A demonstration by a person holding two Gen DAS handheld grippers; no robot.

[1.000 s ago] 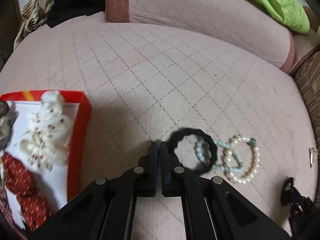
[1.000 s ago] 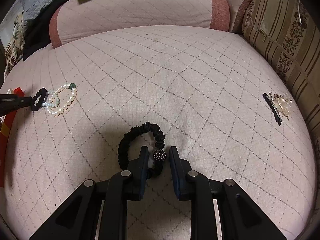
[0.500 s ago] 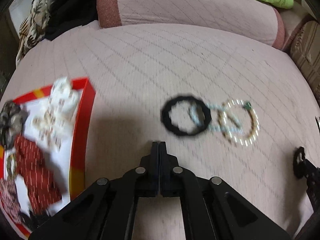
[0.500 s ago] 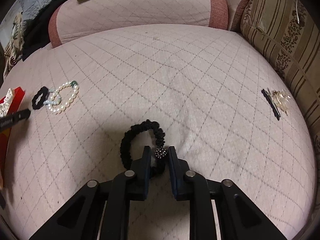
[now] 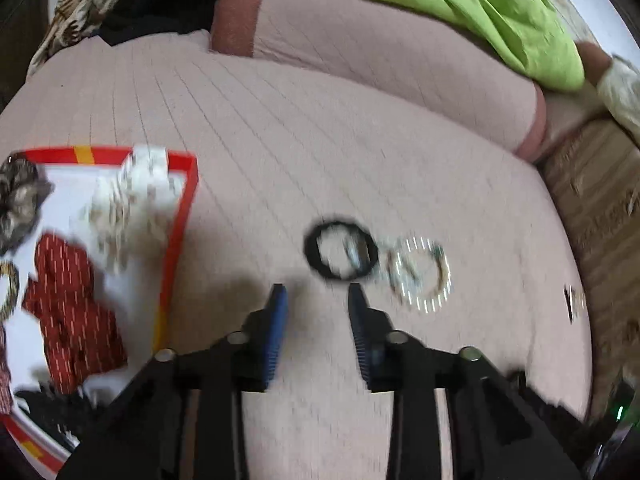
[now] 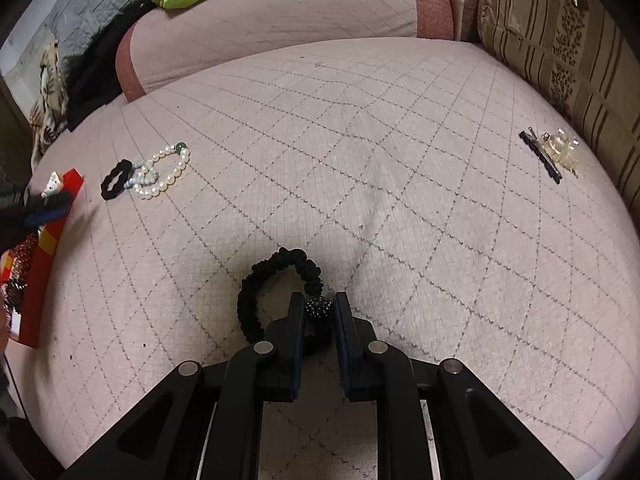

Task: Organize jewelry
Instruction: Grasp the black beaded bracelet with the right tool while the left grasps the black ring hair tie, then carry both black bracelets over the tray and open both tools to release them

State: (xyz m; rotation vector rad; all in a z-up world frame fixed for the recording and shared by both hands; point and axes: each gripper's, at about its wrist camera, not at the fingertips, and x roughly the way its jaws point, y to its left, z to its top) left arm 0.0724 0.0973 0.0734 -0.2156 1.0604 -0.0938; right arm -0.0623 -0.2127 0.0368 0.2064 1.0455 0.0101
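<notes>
My left gripper point(image 5: 317, 294) is open and empty, just short of a black hair tie point(image 5: 341, 251) that overlaps a pale blue bead bracelet point(image 5: 356, 254) and a pearl bracelet point(image 5: 422, 276). A red-rimmed tray point(image 5: 178, 236) with scrunchies lies at the left. My right gripper point(image 6: 319, 307) is shut on the beaded ball of a black scrunchie point(image 6: 272, 280) resting on the pink cushion point(image 6: 360, 140). The hair tie point(image 6: 116, 179) and the pearl bracelet point(image 6: 166, 174) also show far left in the right wrist view.
A black hair pin and clear clip point(image 6: 552, 152) lie at the cushion's right edge beside a striped pillow point(image 6: 560, 40). A pink bolster point(image 6: 280, 16) and green cloth point(image 5: 500, 12) lie behind. The red tray point(image 6: 44, 240) sits at the left edge.
My left gripper let go of the black hair tie, drew back, and opened its jaws. My right gripper closed on the black scrunchie's beaded ball.
</notes>
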